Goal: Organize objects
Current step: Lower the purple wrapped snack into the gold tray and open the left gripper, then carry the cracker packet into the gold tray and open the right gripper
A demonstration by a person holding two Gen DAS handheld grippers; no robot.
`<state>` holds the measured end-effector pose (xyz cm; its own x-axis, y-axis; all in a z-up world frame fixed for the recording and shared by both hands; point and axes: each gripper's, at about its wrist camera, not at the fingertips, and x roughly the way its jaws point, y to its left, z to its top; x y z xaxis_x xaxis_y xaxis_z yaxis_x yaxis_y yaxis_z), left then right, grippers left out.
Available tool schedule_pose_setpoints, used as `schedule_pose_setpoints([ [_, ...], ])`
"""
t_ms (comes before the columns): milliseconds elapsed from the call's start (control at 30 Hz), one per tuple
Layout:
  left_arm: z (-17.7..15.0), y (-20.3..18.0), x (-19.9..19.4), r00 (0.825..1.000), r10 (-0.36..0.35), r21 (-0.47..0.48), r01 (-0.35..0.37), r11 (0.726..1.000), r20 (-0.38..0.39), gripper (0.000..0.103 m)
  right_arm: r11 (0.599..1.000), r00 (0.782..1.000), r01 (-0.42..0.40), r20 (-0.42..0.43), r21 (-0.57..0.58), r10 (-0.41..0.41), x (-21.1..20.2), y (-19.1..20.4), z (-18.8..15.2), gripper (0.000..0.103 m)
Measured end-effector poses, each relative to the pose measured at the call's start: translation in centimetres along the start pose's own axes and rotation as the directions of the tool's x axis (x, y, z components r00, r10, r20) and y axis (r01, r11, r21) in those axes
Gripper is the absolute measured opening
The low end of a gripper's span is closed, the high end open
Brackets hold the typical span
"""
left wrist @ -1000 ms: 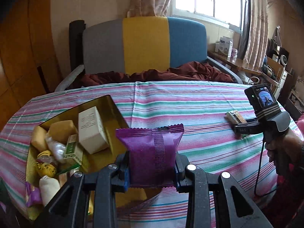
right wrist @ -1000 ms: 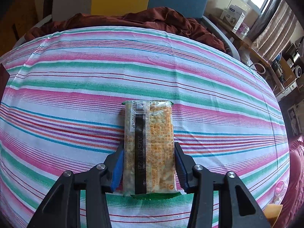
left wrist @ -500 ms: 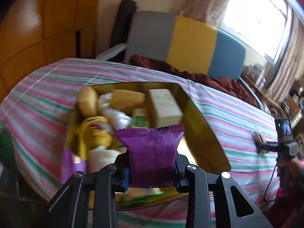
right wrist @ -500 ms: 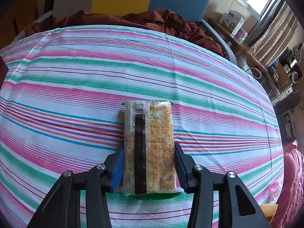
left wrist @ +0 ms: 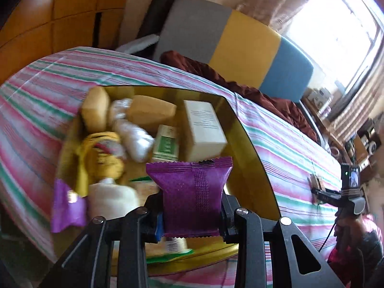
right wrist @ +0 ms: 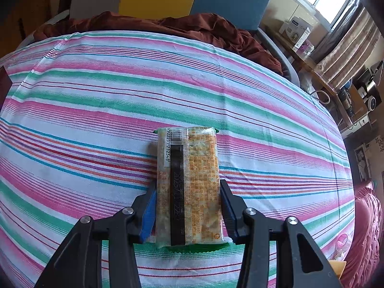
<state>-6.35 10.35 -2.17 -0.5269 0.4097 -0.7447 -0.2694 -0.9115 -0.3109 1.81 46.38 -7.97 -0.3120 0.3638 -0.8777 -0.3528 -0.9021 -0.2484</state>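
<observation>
- Over the gold tray (left wrist: 252, 129) we had the left gripper (left wrist: 190, 210) clamping the purple packet (left wrist: 192, 192), tray straight below, so that hand was nearer.
- Our right gripper (right wrist: 188, 212) pinched the cracker pack (right wrist: 189, 182), long axis pointing forward, above the striped tablecloth (right wrist: 96, 110).

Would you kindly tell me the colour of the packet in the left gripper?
Purple packet, held by the left gripper; clearest in the left wrist view.
</observation>
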Motion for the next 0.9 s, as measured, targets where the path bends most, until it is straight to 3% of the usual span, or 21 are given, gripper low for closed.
schedule_pose_setpoints([
  [133, 0.1, -2.1, 2.8, 0.999, 0.020, 0.040, -0.018, 0.999, -0.040, 0.035, 1.000, 1.000, -0.004, 0.001, -0.001, 0.004, 0.0, -0.1, 0.0, 0.048],
  [267, -0.6, -2.1, 3.7, 0.996, 0.061, 0.058, -0.057, 0.997, -0.062, 0.050, 1.000, 1.000, -0.008, 0.003, -0.003, 0.008, 0.0, -0.2, 0.0, 0.048],
  [333, -1.0, -1.6, 3.8, 0.994, 0.091, 0.067, -0.087, 0.994, -0.066, 0.050, 1.000, 1.000, -0.008, 0.003, -0.006, 0.008, 0.0, -0.3, 0.1, 0.048],
  [433, -1.7, -1.5, 3.1, 0.990, 0.131, 0.091, -0.127, 0.988, -0.041, 0.050, 1.000, 1.000, -0.004, 0.006, -0.010, 0.004, 0.1, -0.2, 0.1, 0.047],
  [633, -2.0, -0.7, 0.7, 0.992, 0.124, 0.098, -0.126, 0.987, 0.022, 0.050, 1.000, 1.000, -0.006, 0.009, -0.003, 0.006, -0.2, -0.2, 0.1, 0.047],
  [733, -1.8, -0.2, -0.8, 0.992, 0.115, 0.098, -0.121, 0.988, 0.058, 0.056, 0.998, 0.998, -0.056, 0.012, 0.017, 0.056, -1.0, 0.0, 0.0, 0.048],
  [900, -1.7, 0.7, -2.7, 0.986, 0.124, 0.108, -0.136, 0.985, 0.111, 0.061, 0.984, 0.981, -0.173, 0.089, 0.034, 0.170, -5.4, 2.6, 0.5, 0.047],
])
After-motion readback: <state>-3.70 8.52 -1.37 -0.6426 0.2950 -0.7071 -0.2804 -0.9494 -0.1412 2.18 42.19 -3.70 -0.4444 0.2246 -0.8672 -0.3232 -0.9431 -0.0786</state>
